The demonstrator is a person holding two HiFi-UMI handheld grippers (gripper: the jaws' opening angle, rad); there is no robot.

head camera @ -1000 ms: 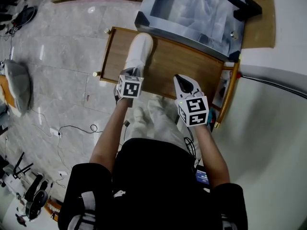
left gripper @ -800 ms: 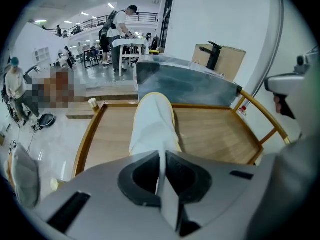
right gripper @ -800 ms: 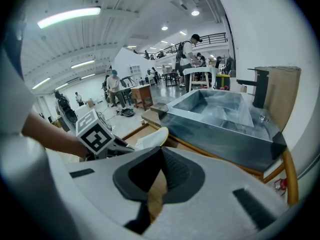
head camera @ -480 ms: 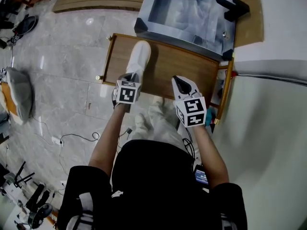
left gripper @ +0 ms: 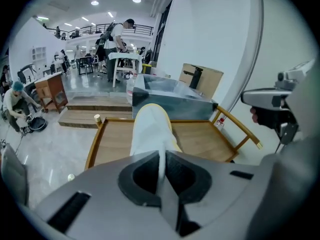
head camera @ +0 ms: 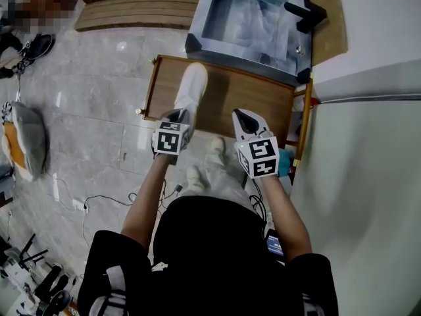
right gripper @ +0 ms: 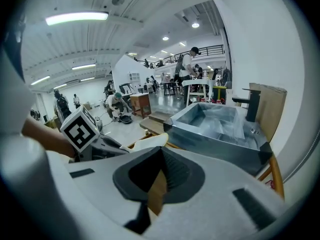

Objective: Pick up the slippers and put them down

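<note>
The left gripper (left gripper: pixel 161 160) pinches the heel rim of the white slipper (left gripper: pixel 150 126), jaws almost together. The slipper's long axis runs straight out ahead of the jaws, toe pointing away, over the wooden tray (left gripper: pixel 205 136). The right gripper (right gripper: pixel 159 171) alongside is closed and holds nothing.

Black short-sleeved top (head camera: pixel 209 242), pale trousers (head camera: pixel 220 176); left gripper (head camera: pixel 179 116), right gripper (head camera: pixel 243 116) carry marker cubes (head camera: pixel 167 141)

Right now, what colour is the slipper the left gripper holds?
White slipper, pale yellow rim; left gripper view shows it best.
</note>
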